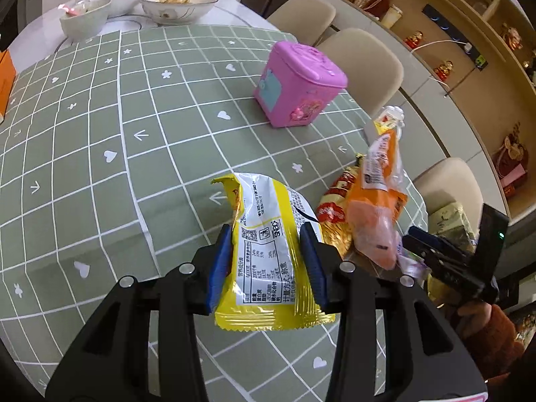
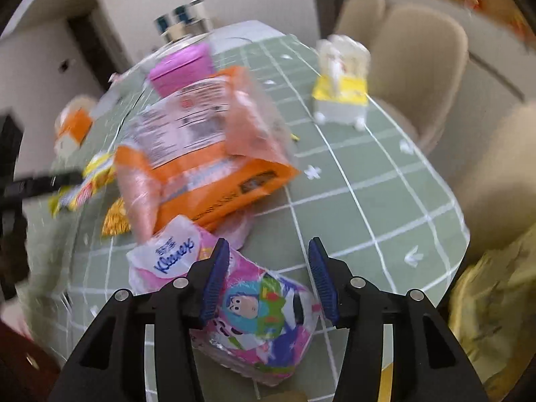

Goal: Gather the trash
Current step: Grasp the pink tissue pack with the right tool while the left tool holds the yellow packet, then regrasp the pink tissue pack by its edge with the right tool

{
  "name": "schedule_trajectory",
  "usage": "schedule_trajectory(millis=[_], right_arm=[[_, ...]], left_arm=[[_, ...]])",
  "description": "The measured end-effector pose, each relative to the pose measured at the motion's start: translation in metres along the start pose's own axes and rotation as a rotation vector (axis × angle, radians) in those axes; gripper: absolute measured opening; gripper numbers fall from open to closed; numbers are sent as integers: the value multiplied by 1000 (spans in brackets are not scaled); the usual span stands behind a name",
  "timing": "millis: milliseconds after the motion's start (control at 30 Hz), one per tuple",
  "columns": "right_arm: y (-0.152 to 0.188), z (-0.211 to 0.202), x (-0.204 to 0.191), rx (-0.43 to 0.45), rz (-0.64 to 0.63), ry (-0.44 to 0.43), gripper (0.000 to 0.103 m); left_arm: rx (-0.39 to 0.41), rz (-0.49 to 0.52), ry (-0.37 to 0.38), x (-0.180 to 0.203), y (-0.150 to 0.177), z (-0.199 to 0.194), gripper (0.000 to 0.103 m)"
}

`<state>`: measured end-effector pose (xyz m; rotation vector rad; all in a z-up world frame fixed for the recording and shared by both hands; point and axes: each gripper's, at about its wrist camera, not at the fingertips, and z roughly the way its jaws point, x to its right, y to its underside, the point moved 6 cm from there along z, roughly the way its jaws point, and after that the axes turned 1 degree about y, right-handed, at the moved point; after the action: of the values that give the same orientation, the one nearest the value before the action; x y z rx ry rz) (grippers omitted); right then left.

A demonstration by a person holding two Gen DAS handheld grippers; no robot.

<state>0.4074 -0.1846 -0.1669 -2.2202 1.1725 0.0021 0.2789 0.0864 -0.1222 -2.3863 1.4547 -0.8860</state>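
Two fisheye views, each looking forward along a handheld tool over one green gridded surface.

The left wrist view sits close above the surface [image 1: 100, 127], angled down and across it toward bowls [image 1: 177, 5] at the far end and chairs [image 1: 361, 63] on the right; the left tool [image 1: 264, 264] fills the lower frame. The right wrist view, blurred, looks from low and near over the surface's edge, the right tool [image 2: 268, 278] below. Both views share the orange wrapper [image 1: 378, 207] [image 2: 201, 154], the pink bin [image 1: 298, 83] [image 2: 182, 67] and the chairs; the right tool [image 1: 445, 254] shows in the left view.
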Motion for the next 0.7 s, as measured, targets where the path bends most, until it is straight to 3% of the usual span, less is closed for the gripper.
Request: schedule_trajectory(millis=[100, 233, 367, 500, 600, 700], right_arm=[[26, -12, 5, 0, 119, -21, 47], [54, -29, -12, 5, 153, -40, 52], [63, -42, -42, 6, 86, -58, 52], [59, -57, -64, 48, -28, -23, 53], [52, -52, -77, 49, -153, 27, 53], [46, -37, -85, 25, -230, 11, 53]], left_arm=[[5, 11, 14, 2, 4, -5, 39], [-3, 4, 32, 5, 12, -7, 39], [18, 24, 66, 15, 20, -16, 39], [13, 25, 67, 14, 31, -21, 39], [5, 26, 59, 11, 42, -28, 39], [-7, 41, 42, 6, 54, -35, 39]])
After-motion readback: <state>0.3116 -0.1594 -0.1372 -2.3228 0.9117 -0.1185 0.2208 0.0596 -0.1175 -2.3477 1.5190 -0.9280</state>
